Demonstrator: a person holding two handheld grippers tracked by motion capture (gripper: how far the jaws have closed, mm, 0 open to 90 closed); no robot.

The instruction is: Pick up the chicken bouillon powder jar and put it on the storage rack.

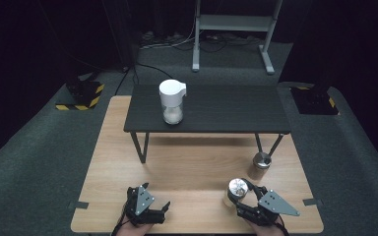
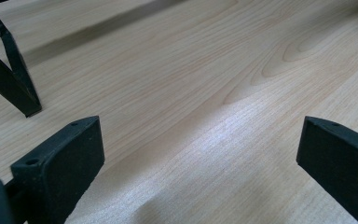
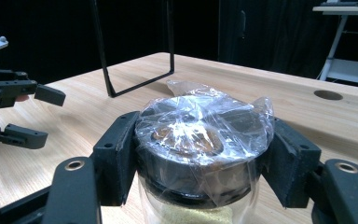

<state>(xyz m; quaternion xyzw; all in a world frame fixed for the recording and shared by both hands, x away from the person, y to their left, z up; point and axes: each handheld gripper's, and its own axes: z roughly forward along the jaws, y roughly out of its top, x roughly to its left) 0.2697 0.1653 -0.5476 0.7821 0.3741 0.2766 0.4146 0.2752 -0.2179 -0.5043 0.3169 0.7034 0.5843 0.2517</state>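
1. My right gripper (image 3: 200, 154) is clamped on a jar (image 3: 200, 140), one jaw each side of its film-wrapped black lid; jar stands on the wood table (image 1: 187, 167).
2. My left gripper (image 2: 200, 158) has jaws wide apart w/ bare tabletop between them, nothing held.
3. Left gripper sits well off to the jar's left.
4. 2nd jar (image 1: 261, 164) just beyond my right gripper, near the black bench (image 1: 211, 110); white jug (image 1: 172, 101) up on the bench.
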